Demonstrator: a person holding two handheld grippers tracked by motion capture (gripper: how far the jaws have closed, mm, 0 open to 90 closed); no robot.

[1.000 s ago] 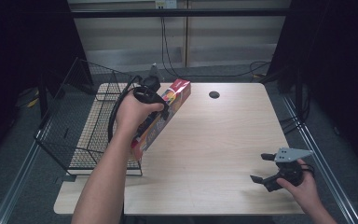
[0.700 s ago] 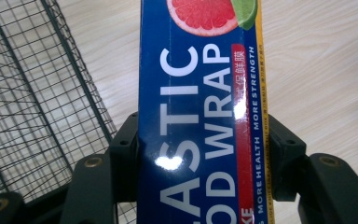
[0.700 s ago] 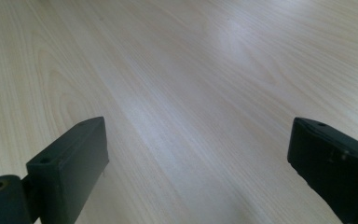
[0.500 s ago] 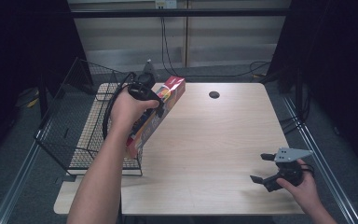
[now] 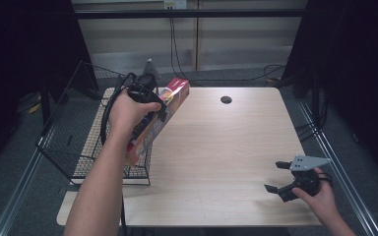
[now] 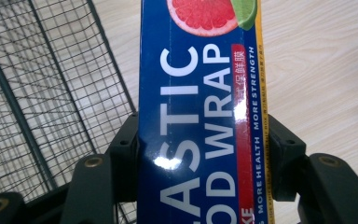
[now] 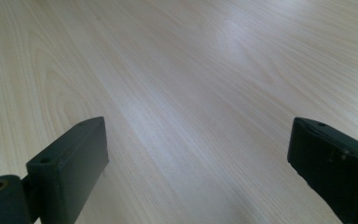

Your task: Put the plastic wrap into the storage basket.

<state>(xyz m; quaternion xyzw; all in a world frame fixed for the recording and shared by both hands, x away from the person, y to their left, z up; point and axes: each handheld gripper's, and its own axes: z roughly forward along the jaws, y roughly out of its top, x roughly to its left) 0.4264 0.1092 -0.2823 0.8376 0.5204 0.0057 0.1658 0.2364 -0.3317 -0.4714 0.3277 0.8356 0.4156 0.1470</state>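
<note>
High view is showing, at the left, a wire basket [image 5: 78, 142] sitting at the table's left edge, and just beside it the left gripper [image 5: 145, 105] is clamping a long plastic wrap box [image 5: 160, 115] and holding it tilted above the basket's right rim. In the left gripper view the jaws are pressing both long sides of the box [image 6: 200, 116] — a glossy carton that is probably light and stiff but slick, so gripping across its narrow width near the middle seems wise, without crushing the thin walls. The basket's rim is lying close under the lower end, a likely snag. Moving rightward, the table [image 5: 226, 147] is offering wide bare room, apart from a small dark hole [image 5: 226, 100]. At the far right the right gripper [image 5: 278, 177] is resting near the front edge, jaws spread apart and grasping nothing.
</note>
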